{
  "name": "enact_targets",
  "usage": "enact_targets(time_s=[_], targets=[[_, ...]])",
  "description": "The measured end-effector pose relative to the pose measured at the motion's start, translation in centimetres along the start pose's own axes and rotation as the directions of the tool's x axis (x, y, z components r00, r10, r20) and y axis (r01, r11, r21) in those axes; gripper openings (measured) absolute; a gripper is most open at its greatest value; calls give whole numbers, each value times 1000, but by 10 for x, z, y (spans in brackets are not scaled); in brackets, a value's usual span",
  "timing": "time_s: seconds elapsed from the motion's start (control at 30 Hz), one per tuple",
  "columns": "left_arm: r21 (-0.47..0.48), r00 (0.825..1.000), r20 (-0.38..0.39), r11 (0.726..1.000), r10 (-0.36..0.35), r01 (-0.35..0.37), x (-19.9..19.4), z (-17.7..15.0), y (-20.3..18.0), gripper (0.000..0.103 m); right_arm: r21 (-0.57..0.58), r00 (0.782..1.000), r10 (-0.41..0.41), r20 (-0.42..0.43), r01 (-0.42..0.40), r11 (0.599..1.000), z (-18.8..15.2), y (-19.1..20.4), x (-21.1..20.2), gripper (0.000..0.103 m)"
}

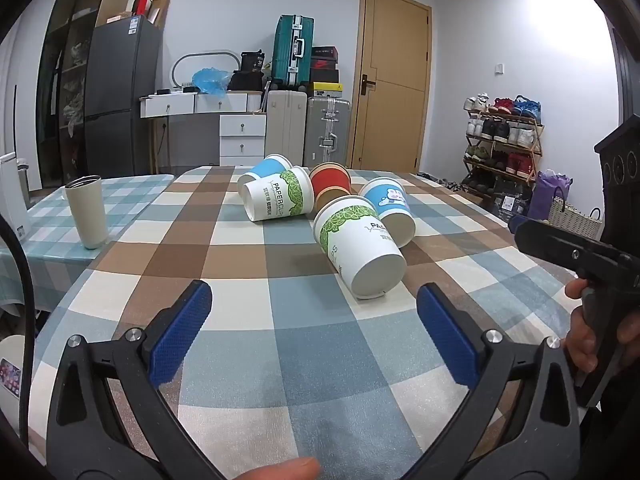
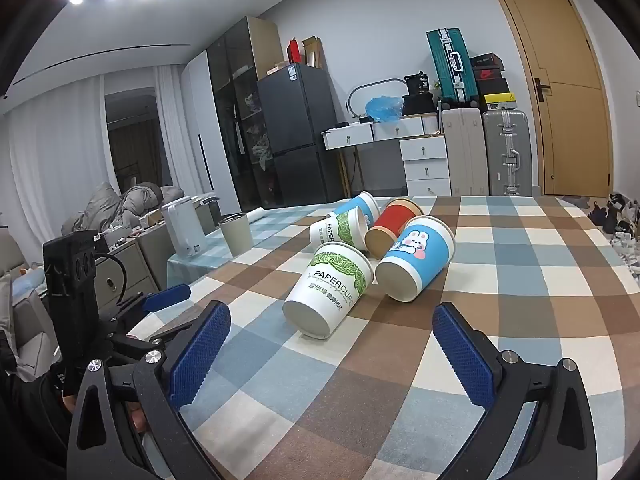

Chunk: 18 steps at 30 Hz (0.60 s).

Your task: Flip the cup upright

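Lying on its side at frame centre, the nearest leaf-print cup [image 2: 330, 290] points its base toward both tools, long axis running away from them, just ahead of the right gripper [image 2: 332, 356] and right of the left gripper [image 1: 314, 334]; both sets of jaws are spread, holding nothing. Only the right wrist view shows the rabbit cup [image 2: 416, 258] touching its rim.

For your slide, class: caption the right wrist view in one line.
Open right gripper faces five paper cups lying tipped on the checked tablecloth, the white leaf-print paper cup nearest.
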<state>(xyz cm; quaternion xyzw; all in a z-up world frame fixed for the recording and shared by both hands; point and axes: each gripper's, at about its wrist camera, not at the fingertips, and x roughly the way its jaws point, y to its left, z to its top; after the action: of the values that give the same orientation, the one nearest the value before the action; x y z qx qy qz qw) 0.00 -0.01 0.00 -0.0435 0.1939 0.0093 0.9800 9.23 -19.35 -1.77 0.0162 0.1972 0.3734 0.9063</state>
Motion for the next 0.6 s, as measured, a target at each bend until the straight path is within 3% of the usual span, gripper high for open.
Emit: enact_targets(time_s=[0.6], targets=[[-4,1000,0,1000,-2,2,0,0,0,102,-1,1000,1,-1,-1,1000,0,0,0,103]])
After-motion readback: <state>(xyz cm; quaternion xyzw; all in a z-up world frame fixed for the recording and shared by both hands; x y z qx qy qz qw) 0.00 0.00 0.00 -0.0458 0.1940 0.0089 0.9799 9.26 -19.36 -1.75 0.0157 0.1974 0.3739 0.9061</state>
